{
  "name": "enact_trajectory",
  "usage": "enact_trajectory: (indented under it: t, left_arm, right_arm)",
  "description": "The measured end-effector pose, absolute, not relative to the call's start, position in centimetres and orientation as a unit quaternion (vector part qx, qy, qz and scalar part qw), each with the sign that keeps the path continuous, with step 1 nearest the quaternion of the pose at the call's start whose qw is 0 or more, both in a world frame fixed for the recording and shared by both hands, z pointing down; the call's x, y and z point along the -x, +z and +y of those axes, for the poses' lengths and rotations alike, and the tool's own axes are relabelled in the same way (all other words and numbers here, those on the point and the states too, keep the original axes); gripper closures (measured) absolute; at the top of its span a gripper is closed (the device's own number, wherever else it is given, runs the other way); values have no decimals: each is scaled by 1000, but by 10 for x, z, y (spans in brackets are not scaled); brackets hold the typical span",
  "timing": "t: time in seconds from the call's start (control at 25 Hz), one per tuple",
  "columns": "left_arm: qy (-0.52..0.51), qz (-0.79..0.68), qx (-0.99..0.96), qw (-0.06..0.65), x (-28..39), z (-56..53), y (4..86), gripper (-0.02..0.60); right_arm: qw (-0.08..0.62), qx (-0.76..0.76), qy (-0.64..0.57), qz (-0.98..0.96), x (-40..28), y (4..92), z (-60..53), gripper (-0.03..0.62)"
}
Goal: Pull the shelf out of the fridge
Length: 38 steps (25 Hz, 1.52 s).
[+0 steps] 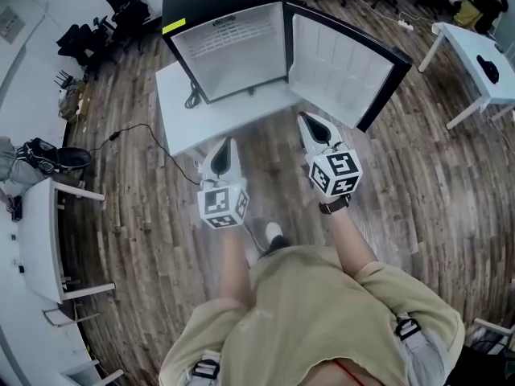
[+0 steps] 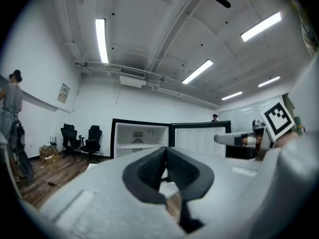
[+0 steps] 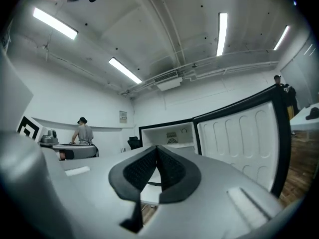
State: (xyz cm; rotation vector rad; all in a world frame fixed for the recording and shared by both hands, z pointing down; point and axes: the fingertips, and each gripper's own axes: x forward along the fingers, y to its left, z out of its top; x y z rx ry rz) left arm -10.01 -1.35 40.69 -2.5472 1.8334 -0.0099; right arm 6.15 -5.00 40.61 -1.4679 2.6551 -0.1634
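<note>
A small black fridge (image 1: 233,39) stands on a white table (image 1: 181,115), its door (image 1: 342,71) swung open to the right. Its white inside shows, with a shelf (image 2: 135,145) across it, also seen in the right gripper view as the shelf (image 3: 175,144). Both grippers hover in front of the table, short of the fridge and pointing at it. My left gripper (image 1: 227,145) is shut and holds nothing; its pads meet in its own view (image 2: 166,156). My right gripper (image 1: 307,121) is likewise shut and bare (image 3: 157,153), a little nearer the open door.
A black cable (image 1: 133,131) runs off the table's left side to the wooden floor. Office chairs (image 1: 121,6) stand at the back left. White desks stand at the right (image 1: 483,55) and left (image 1: 36,240). A person (image 3: 84,131) stands far back.
</note>
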Motion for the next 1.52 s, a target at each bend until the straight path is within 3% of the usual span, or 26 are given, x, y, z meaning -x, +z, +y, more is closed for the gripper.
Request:
enact_trajectory:
  t: [0.64, 1.52]
  left_arm:
    - [4, 565, 824, -37, 179, -100, 438, 580]
    - [23, 574, 818, -45, 176, -296, 440, 580]
  right_arm:
    - [20, 470, -83, 879, 39, 436, -137, 588]
    - [49, 440, -180, 878, 57, 464, -353, 578]
